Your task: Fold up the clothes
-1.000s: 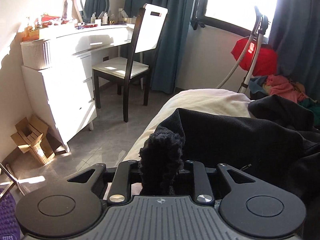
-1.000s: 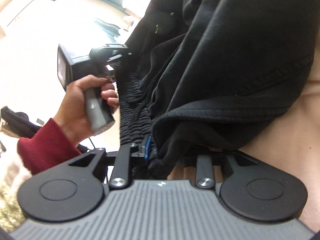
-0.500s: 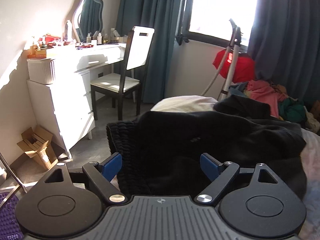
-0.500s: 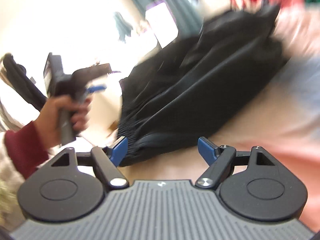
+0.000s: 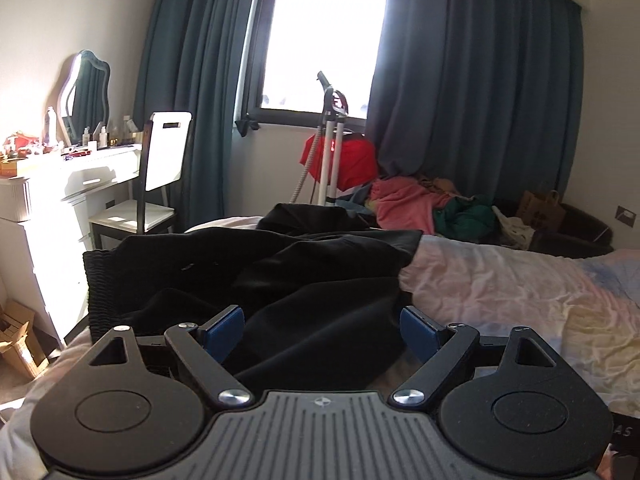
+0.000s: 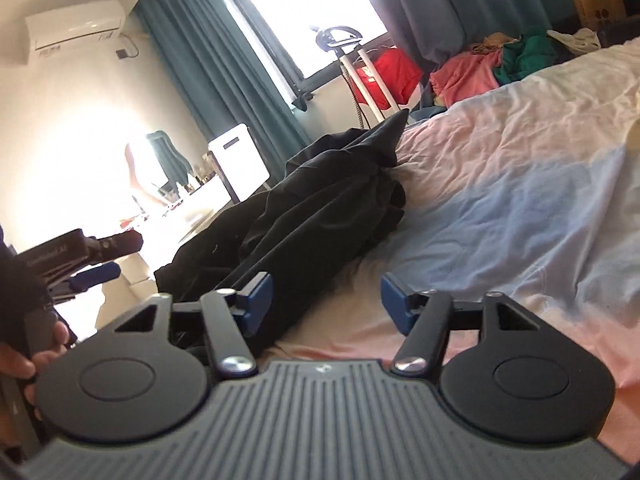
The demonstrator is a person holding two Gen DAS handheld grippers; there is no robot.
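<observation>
A black garment with a ribbed elastic waistband lies bunched on the near left corner of the bed. My left gripper hangs open just over its near edge, cloth showing between the blue pads but not pinched. In the right wrist view the same black garment stretches away in a crumpled heap. My right gripper is open beside it, left pad close to the cloth, right pad over bare sheet. The left gripper and the hand holding it appear at the left edge.
The pale pink and blue sheet spreads to the right. A pile of pink and green clothes lies past the bed. A garment steamer stands by the window. A white dresser and chair sit left.
Both grippers were shut on the black garment's waistband a second ago and have opened. The garment dropped onto the bed, and both grippers drew back and up.
</observation>
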